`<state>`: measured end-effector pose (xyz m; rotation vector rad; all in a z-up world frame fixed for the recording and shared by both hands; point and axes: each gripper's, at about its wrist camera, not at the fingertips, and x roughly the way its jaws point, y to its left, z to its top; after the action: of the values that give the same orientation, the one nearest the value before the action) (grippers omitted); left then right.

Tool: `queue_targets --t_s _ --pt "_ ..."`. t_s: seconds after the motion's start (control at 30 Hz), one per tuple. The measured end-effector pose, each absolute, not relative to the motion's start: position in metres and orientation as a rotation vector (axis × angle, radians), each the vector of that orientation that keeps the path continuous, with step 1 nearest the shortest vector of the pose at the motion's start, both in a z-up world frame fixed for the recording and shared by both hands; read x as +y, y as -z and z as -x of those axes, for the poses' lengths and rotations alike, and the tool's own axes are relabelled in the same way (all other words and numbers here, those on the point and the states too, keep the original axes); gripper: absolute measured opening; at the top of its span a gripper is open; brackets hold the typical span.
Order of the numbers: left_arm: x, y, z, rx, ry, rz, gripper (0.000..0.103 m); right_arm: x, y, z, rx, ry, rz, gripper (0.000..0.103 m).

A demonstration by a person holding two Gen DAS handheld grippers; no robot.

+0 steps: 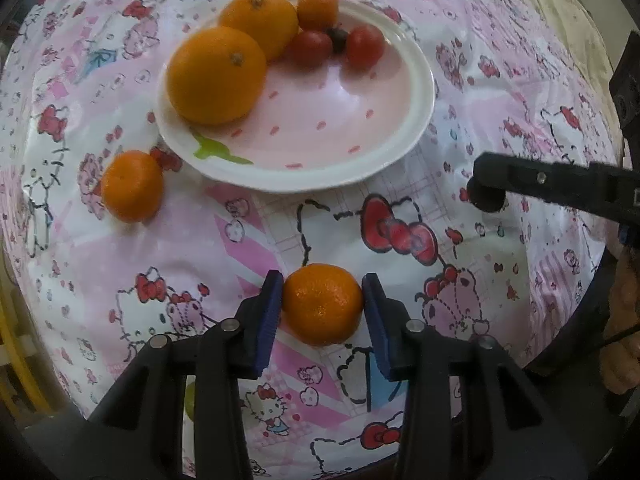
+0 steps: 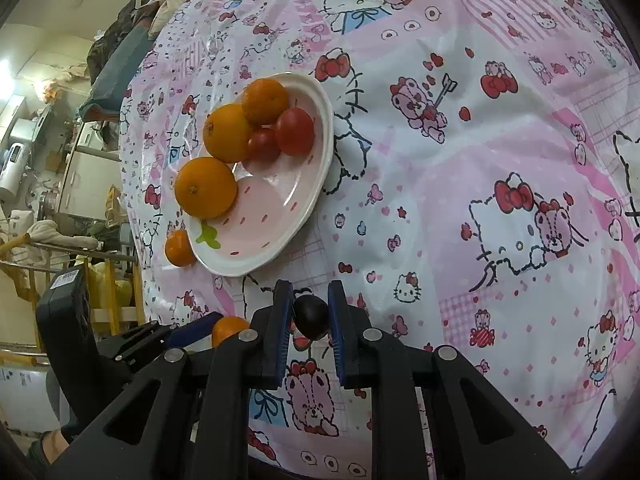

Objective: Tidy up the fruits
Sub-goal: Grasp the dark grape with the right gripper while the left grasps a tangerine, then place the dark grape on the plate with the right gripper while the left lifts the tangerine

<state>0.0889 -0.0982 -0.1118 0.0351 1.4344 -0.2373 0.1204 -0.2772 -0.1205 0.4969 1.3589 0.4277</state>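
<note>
A small mandarin [image 1: 322,304] lies on the cartoon-print tablecloth, and my left gripper [image 1: 323,279] is shut on it, a blue pad against each side. My right gripper [image 2: 310,289] is shut on a small dark round fruit [image 2: 311,317] just above the cloth, near the plate's front rim. The left wrist view shows that gripper [image 1: 486,196] at the right. The pink and white plate [image 1: 420,120] [image 2: 324,152] holds two big oranges, a small mandarin, two red tomatoes and a small dark fruit [image 1: 338,38]. Another mandarin [image 1: 132,186] [image 2: 180,248] rests on the cloth beside the plate.
The tablecloth [image 2: 460,160] covers a round table whose edge curves along the left of the right wrist view. Beyond that edge are a yellow rack [image 2: 108,304] and a cluttered room. A person's hand [image 1: 624,340] shows at the right edge of the left wrist view.
</note>
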Motion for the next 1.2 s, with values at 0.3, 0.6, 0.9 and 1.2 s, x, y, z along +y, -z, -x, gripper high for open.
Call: queue_targets --t_s 0.3,0.6,0.9,1.2 --pt "-0.060 0.072 -0.089 1.304 0.170 0.016 0.036 -0.281 0.102 -0.119 1.300 -0.461 -0.518 0.019" --pt "-0.026 0.052 -0.098 1.215 0.050 0.107 0.036 -0.272 0.084 -0.131 1.241 -0.506 -0.528 0.019" --pt "-0.006 0.049 -0.105 1.199 -0.018 0.174 0.036 -0.238 0.091 -0.170 1.268 -0.532 -0.447 0.019" --pt "-0.003 0.058 -0.111 1.235 -0.025 0.198 0.036 -0.220 0.125 -0.204 1.330 -0.515 -0.460 0.022"
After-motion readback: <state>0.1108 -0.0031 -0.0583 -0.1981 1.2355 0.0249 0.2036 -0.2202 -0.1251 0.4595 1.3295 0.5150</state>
